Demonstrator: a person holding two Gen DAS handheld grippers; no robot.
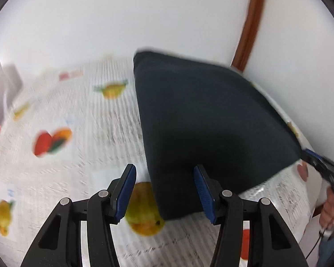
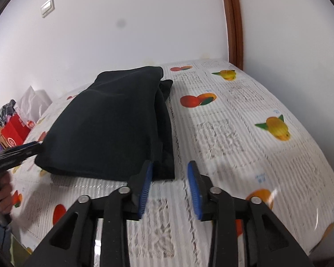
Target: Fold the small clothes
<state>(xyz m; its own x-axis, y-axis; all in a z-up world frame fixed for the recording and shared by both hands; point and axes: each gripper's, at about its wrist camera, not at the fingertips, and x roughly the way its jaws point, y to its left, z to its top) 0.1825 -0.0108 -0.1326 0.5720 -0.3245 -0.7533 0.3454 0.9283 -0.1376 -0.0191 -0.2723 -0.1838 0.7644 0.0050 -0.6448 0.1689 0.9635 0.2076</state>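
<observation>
Folding looks well along: the dark garment [image 2: 113, 122] lies doubled over on the fruit-print cloth of the surface [image 2: 245, 120], filling the centre left of the right wrist view, with a second layer showing along its right edge and a small dark tail poking out at the upper end. In the left wrist view the same garment [image 1: 202, 120] fills the middle and right of the frame.

Your right hand-held gripper [image 2: 170, 189] has its jaws parted with nothing between them, only bare cloth of the surface, and its left pad sits just beside the garment's near corner (so that corner looks let go). Your left hand-held gripper [image 1: 164, 191] stands about half open; the garment's near edge lies between and below its pads, and neither pad visibly presses on it.

What seems left, judging from the stray tail and the uneven right edge, is tidying, perhaps one more fold.
</observation>
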